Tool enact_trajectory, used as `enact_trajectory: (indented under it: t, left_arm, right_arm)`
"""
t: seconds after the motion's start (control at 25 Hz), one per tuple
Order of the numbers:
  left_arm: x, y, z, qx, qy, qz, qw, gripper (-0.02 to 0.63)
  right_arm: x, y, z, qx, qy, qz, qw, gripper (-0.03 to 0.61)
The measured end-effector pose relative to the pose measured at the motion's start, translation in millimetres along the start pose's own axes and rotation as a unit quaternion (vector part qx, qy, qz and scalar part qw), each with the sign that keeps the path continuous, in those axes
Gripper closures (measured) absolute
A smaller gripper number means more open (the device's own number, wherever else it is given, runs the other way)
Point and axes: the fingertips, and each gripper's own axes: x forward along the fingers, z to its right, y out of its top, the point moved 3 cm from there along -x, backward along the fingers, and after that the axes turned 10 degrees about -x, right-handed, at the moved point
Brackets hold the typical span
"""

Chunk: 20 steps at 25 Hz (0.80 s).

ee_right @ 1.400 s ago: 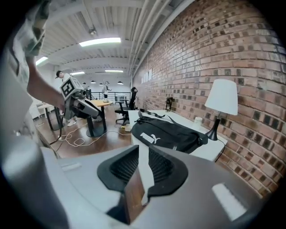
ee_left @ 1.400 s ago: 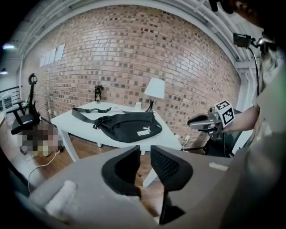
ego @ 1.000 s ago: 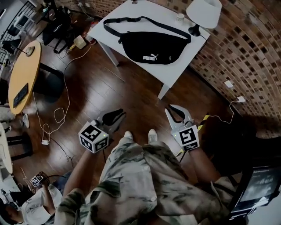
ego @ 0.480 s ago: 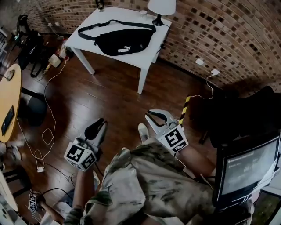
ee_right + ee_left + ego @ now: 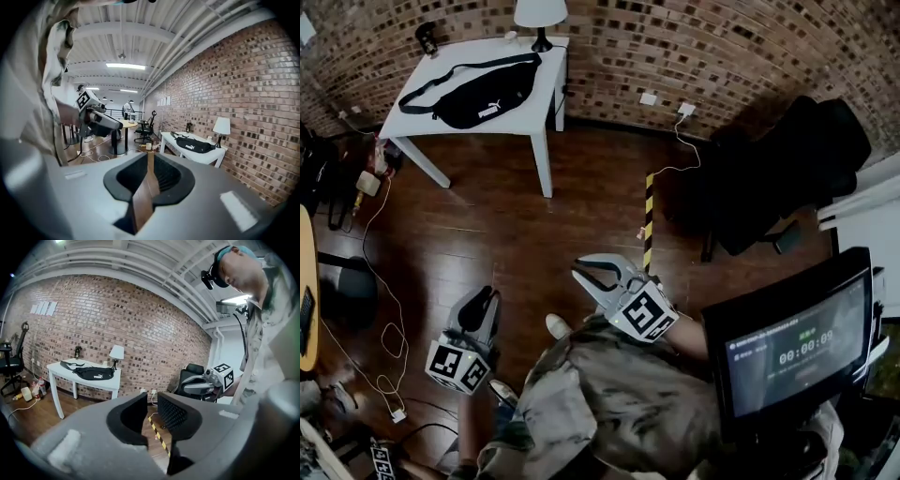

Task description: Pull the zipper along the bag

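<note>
The black waist bag (image 5: pixel 483 94) lies on a white table (image 5: pixel 530 103) against the brick wall, far across the floor. It also shows small in the left gripper view, bag (image 5: pixel 96 373), and in the right gripper view, bag (image 5: pixel 194 145). Both grippers are held low in front of the person, well away from the bag. My left gripper (image 5: pixel 485 297) points toward the table, jaws apart with only floor between them (image 5: pixel 150 401). My right gripper (image 5: pixel 581 268) is empty, with a narrow strip of floor showing between its jaws (image 5: pixel 149 157).
A white lamp (image 5: pixel 541 14) stands on the table's far corner. Yellow-black tape (image 5: pixel 649 211) runs along the wooden floor. A black chair (image 5: pixel 787 178) is at the right, a monitor (image 5: pixel 792 347) close by at lower right. Cables (image 5: pixel 380 281) trail on the left.
The view has swung and drawn back: table and bag shifted from the top centre to the far top left and shrank. The monitor and black chair came into view. Both grippers stayed low, still empty.
</note>
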Motion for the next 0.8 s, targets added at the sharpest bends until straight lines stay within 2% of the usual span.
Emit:
enact_trajectory:
  t: [0.2,0.32,0.56,0.68,0.8]
  left_arm:
    - [7.5,-10.4,40.7,-0.008,-0.006,0.017,0.9998,0.541]
    - [23.2,-19.5,78.7,-0.009,-0.009,0.022,0.9997,0.541]
    - [51.2,-40.6,160.2,-0.001,0.006,0.039,0.9992,0.543]
    - [63.1,-64.3,199.1,-0.018,-0.009,0.037,0.9991,0.543]
    - [73.7,-66.8,205.3,-0.021,0.003,0.039,0.9990,0.543]
  right_arm:
    - [-41.4,1.4,-2.1,-0.021,0.004,0.025,0.999,0.529]
    - [-82.3,-0.4,3.1,-0.024,0.011,0.019,0.999,0.528]
    - [-153.4,-25.0,12.0,-0.042,0.030,0.048,0.998,0.529]
    - [-189.0,-45.1,12.3,-0.039,0.031,0.038,0.998,0.532]
    - [-183.7,-51.5,25.6,-0.038,0.047,0.054,0.997,0.537]
